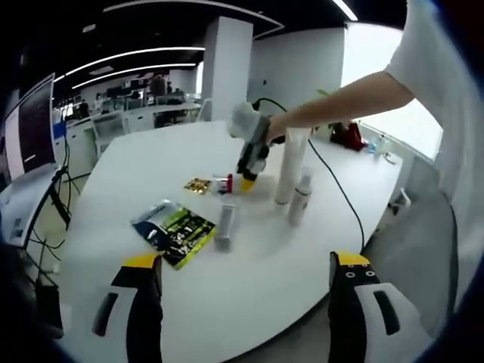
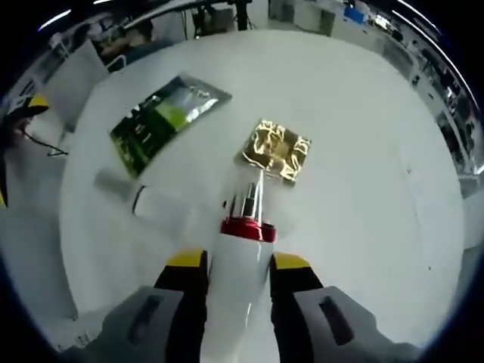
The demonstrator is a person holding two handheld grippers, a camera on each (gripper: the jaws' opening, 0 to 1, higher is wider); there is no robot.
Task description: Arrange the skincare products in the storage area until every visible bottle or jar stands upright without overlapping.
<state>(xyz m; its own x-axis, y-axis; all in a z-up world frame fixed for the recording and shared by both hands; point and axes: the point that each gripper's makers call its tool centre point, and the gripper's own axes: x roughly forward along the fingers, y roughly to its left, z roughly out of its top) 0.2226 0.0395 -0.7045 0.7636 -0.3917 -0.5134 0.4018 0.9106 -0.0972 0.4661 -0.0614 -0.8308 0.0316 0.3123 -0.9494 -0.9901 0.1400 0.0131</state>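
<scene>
My right gripper (image 2: 239, 262) is shut on a white bottle with a red collar (image 2: 243, 283), whose clear nozzle points at a gold sachet (image 2: 276, 150). In the left gripper view that right gripper (image 1: 246, 181) is low over the table with the red-collared bottle (image 1: 224, 184) at its yellow tips. To its right stand a tall white tube (image 1: 291, 162) and a smaller white bottle (image 1: 300, 198). A white tube (image 1: 225, 225) (image 2: 144, 198) lies flat next to a green sachet (image 1: 174, 231) (image 2: 162, 113). My left gripper (image 1: 246, 261) is open and holds nothing, back at the table's near edge.
The round white table (image 1: 189, 151) (image 2: 363, 151) holds everything. A person's bare arm (image 1: 340, 102) reaches in from the right, trailing a black cable (image 1: 336, 189). Office desks and monitors (image 1: 34, 128) stand beyond the table.
</scene>
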